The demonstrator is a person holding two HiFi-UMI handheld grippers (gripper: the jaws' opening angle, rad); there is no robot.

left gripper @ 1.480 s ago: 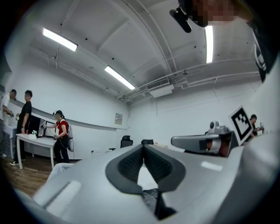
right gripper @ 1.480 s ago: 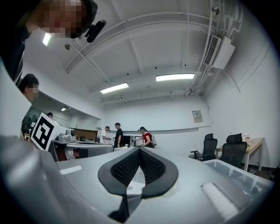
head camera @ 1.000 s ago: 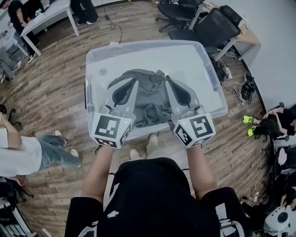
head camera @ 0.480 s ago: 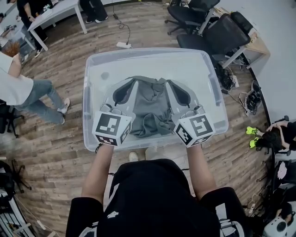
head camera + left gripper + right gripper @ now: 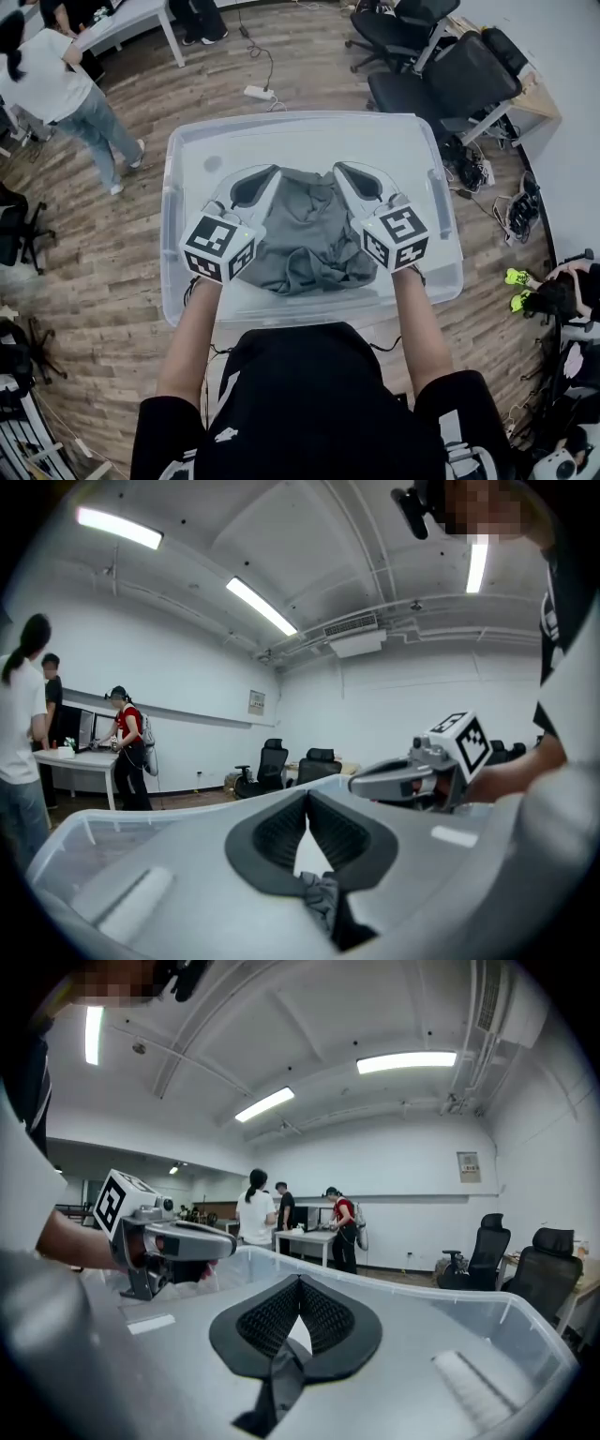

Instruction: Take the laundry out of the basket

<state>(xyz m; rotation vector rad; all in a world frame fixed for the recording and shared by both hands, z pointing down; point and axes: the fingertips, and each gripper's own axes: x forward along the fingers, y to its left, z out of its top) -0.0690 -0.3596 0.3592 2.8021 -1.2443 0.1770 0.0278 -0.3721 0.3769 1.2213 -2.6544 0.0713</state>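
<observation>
Plain dark-grey laundry sits in a clear, frosted basket. Left gripper and right gripper show pale grey shells, black ribbed pads, white cubes with black square markers. Floor is brown wood-grain planks. Chairs are black, shirt black too.

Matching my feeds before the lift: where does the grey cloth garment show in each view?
Head view: grey cloth garment at centre, in the clear plastic bin.
Left gripper view: bottom centre, a bunched bit pinched by the left gripper.
Right gripper view: bottom centre, a dark strip pinched by the right gripper.
Shared landmark: the bin's rim.
</observation>
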